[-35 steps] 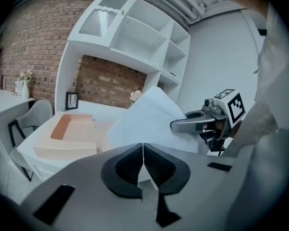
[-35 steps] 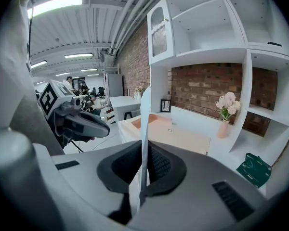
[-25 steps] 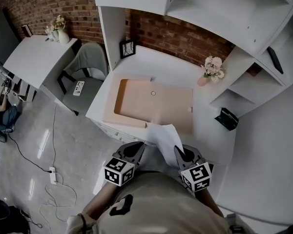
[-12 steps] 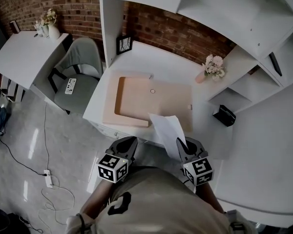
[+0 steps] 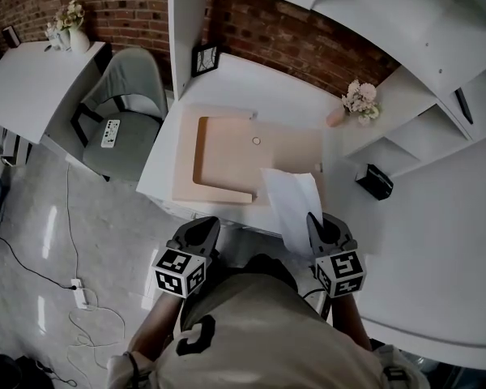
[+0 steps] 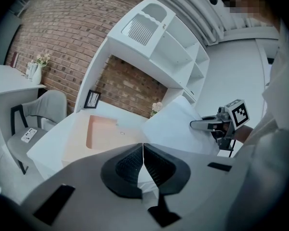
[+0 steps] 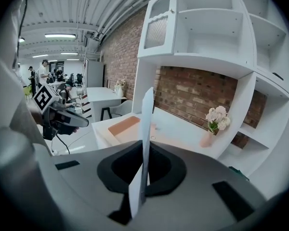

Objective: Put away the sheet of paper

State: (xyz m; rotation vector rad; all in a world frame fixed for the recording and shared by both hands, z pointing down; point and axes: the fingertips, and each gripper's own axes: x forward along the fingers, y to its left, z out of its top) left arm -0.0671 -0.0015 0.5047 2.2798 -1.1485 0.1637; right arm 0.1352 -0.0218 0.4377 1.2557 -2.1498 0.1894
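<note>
White paper sheet clamped in the right hand-held gripper, at the front right of the worktop.

The white rectangular sheet of paper [image 5: 292, 201] is gripped at its near corner by the right hand-held gripper [image 5: 316, 224], whose jaws are seen pressed onto it; in the right gripper view the sheet [image 7: 147, 114] is seen edge-on, standing upright between the jaws [image 7: 145, 153]. From that grip the sheet is extended away from the person, over the right edge of the peach-coloured flat pad [image 5: 227, 156] laid on the white worktop [image 5: 227, 87]. The left hand-held gripper [image 5: 204, 229] is held well apart from the sheet, off the worktop's front edge; its jaws [image 6: 143, 150] are closed together with nothing between them.
</note>
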